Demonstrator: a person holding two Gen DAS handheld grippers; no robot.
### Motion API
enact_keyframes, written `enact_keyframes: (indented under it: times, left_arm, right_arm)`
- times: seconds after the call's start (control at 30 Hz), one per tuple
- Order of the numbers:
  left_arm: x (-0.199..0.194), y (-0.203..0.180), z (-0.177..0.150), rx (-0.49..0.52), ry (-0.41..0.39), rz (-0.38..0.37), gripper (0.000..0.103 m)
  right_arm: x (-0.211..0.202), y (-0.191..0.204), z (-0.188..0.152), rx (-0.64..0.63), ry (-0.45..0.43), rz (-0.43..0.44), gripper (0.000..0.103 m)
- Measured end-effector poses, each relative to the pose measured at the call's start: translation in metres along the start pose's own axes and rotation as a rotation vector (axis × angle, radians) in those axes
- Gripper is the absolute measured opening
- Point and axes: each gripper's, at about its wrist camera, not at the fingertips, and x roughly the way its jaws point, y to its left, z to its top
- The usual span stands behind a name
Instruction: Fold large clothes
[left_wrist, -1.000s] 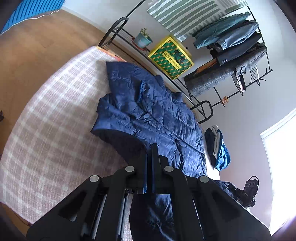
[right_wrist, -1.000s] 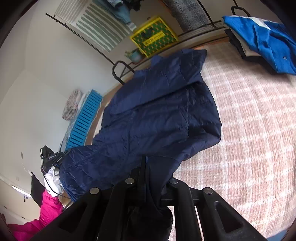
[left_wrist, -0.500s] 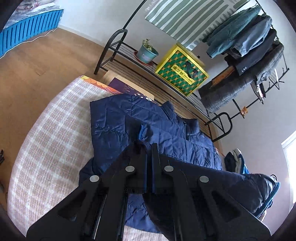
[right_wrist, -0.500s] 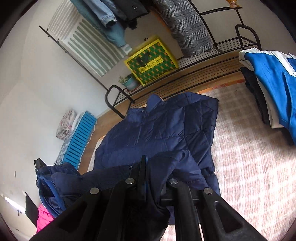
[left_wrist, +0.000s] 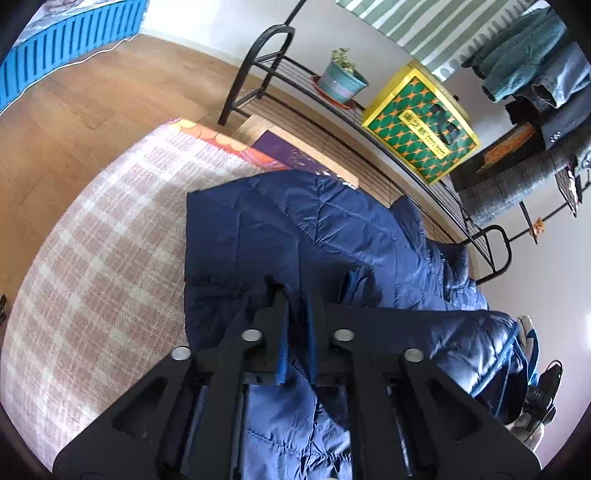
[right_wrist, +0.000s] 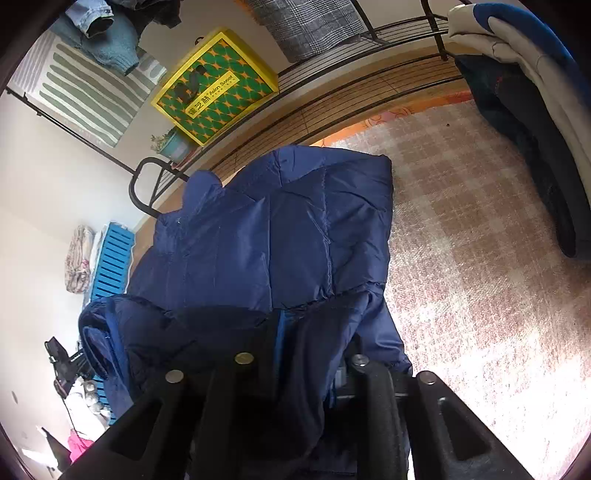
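A large navy quilted jacket lies on a pink checked blanket. It also shows in the right wrist view, folded over on itself. My left gripper is shut on the jacket's edge, and fabric hangs between and below its fingers. My right gripper is shut on another part of the jacket's edge, with cloth draped over its fingers. Both hold the lifted edge over the part that lies flat.
A black metal rack with a potted plant and a yellow-green box stands beyond the blanket. Clothes hang at the upper right. Folded blue and white garments lie on the blanket's right side.
Both grippers have carried the held jacket edge forward over the rest of the jacket, toward the rack. The jacket now lies doubled over and looks closer.
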Motion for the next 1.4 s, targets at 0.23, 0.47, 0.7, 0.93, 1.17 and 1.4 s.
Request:
enact_keyframes:
  times: [0.23, 0.47, 0.7, 0.93, 1.17, 1.4]
  left_arm:
    - [-0.044, 0.024, 0.025, -0.002, -0.135, -0.039, 0.049]
    - [-0.013, -0.004, 0.020, 0.259, -0.013, 0.054, 0.050]
    - [0.037, -0.015, 0.014, 0.290, 0.075, 0.140, 0.051]
    - [0.058, -0.035, -0.004, 0.415, 0.069, 0.256, 0.003]
    - [0.040, -0.044, -0.006, 0.455, -0.029, 0.284, 0.000]
    - [0.013, -0.067, 0.019, 0.522, -0.184, 0.346, 0.000]
  right_arm:
    - [-0.056, -0.019, 0.004, -0.096, -0.166, 0.047, 0.067]
    - [-0.025, -0.008, -0.003, -0.327, -0.120, -0.178, 0.069]
    - [0.015, 0.012, -0.001, -0.412, -0.041, -0.205, 0.066]
    - [0.022, 0.023, 0.003, -0.443, -0.022, -0.282, 0.014]
    - [0.005, 0.045, -0.004, -0.535, -0.081, -0.386, 0.000]
    - [-0.021, 0.069, 0.016, -0.538, -0.246, -0.390, 0.000]
